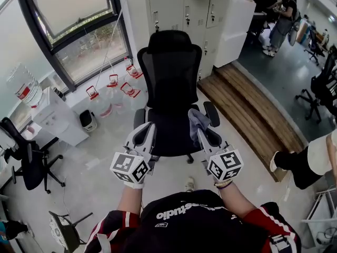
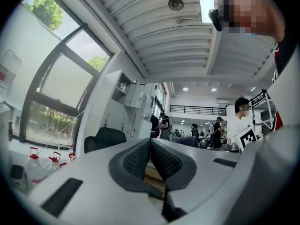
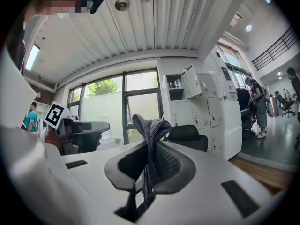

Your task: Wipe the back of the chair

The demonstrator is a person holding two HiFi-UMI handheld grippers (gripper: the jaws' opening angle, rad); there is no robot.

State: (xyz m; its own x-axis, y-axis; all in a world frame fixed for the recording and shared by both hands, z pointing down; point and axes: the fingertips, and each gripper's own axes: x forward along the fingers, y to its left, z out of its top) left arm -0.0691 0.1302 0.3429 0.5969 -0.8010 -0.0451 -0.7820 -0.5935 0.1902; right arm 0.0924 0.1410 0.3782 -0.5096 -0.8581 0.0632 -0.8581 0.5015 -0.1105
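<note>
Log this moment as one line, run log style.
left gripper: shut, empty | right gripper: shut on cloth | chair: ahead, cloth not touching its back

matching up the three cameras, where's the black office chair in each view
Head view: the chair stands at centre, its seat toward the person.
Left gripper view: its dark back shows low and left of centre.
Right gripper view: its top sits just right of the cloth clamped in the jaws.
Shared landmark: the white lockers behind the chair, seen in all three views.
</note>
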